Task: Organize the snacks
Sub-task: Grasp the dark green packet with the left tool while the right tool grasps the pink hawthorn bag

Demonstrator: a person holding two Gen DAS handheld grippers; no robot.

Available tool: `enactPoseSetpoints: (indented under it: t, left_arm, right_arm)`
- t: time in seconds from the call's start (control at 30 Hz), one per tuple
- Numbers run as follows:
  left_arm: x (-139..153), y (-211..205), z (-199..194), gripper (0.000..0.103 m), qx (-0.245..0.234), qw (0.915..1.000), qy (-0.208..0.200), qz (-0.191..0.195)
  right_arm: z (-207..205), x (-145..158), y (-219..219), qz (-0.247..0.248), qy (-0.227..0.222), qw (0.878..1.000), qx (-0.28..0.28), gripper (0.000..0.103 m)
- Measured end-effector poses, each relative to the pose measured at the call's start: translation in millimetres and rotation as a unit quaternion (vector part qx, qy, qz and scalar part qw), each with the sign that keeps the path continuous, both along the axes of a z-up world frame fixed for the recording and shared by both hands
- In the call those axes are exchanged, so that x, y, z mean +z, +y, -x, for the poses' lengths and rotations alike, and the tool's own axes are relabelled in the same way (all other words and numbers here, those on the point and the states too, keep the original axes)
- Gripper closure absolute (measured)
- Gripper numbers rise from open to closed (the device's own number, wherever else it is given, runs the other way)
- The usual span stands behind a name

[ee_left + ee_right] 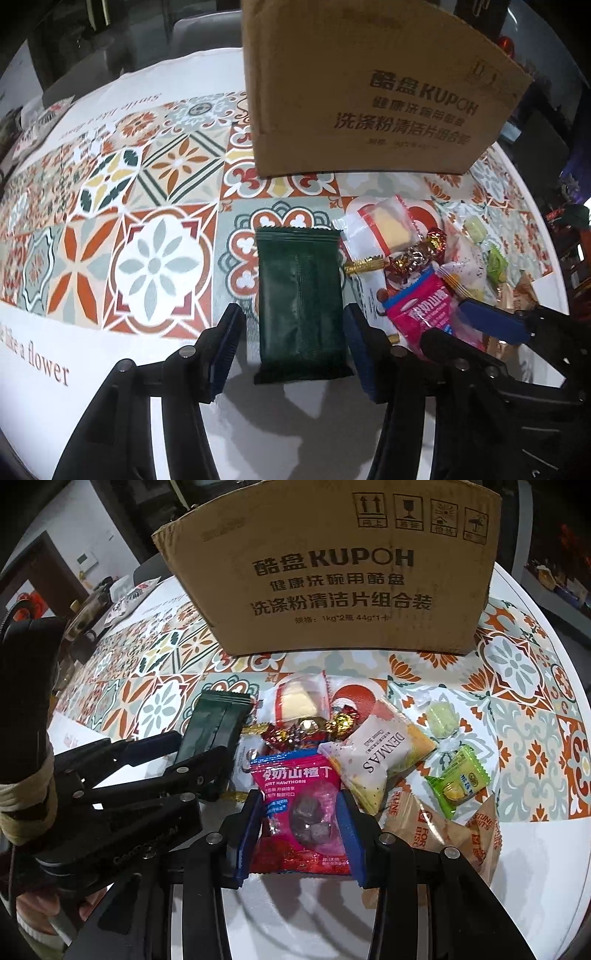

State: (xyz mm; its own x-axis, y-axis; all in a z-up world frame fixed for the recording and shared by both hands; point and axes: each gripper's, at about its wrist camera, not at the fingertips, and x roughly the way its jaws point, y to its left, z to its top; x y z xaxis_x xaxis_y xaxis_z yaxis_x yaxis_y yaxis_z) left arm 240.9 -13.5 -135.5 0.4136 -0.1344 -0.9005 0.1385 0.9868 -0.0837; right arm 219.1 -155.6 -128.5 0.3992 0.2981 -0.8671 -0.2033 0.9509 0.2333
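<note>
A round white table (554, 849) carries a cloth (155, 206) printed with ornamental tiles in orange, green, grey and yellow, bordered by script lettering. Beyond its far edge stands a grey chair back (207, 33). At upper left in the right wrist view, a pale wall (62, 539) bears a small panel (85, 559) beside a dark doorway (33, 572). The surroundings are dim.
</note>
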Motion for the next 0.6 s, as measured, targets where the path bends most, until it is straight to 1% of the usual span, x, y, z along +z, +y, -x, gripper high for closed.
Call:
enactPoseSetpoints:
  t: [0.07,0.27,0.37,0.47,0.6]
  left_arm:
    - [1,2,2,0.048,0.000,1.0000,-0.004,0.007]
    - [2,-5,-3,0.048,-0.008,0.9999,-0.006,-0.007]
    - [-1,-4,-8,0.048,-0.003,1.0000,0.001,0.000]
    - [-2,-4,-10,0.048,0.000,1.0000,-0.002,-0.003]
    - [-3,-4,-12,0.052,-0.004,1.0000,-0.005,-0.008]
  right_arm:
    - [1,0,2,-0.002,0.000,1.000,0.002,0.060]
    - [1,-1,0,-0.007,0.001,1.000,-0.003,0.060]
    - [0,-2,-2,-0.007,0.002,1.000,-0.007,0.060]
    - [-2,-3,-3,-0.008,0.004,1.000,-0.010,0.060]
    - [-4,-4,-1,-0.005,0.003,1.000,-0.010,0.060]
